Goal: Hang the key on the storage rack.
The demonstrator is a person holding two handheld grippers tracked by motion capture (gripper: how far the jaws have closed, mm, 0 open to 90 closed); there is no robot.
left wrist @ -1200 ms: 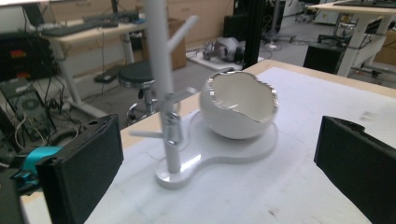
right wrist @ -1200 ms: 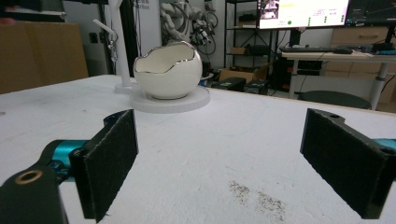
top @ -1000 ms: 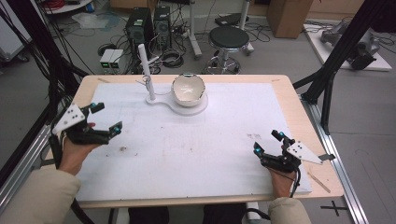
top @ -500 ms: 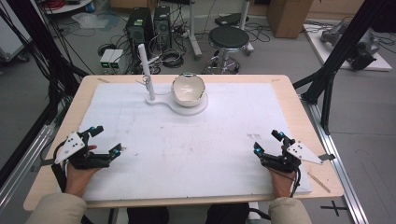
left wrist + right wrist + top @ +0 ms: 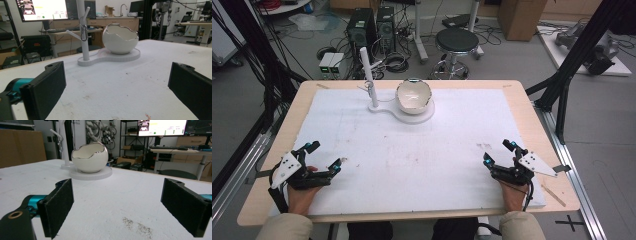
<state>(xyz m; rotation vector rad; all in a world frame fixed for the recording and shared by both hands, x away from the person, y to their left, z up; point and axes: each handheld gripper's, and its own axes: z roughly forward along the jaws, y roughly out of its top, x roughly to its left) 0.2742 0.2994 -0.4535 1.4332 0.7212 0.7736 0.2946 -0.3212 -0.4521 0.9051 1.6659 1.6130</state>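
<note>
Left gripper [image 5: 325, 158] now nearer the table's front edge, both grippers' jaws wide apart, empty; one bowl [image 5: 413, 95].

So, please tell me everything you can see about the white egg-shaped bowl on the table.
The bowl is a white, glossy, round vessel shaped like a cracked eggshell, ceramic by its look. Its jagged, uneven rim carries a thin silver-coloured edge. It stands upright with its mouth open upward on the round end of a flat white base. The narrow end of this base carries a white branched post with a metal clip hanging on it. The bowl sits at the far middle of the table, apart from both grippers. Its inside looks empty.
</note>
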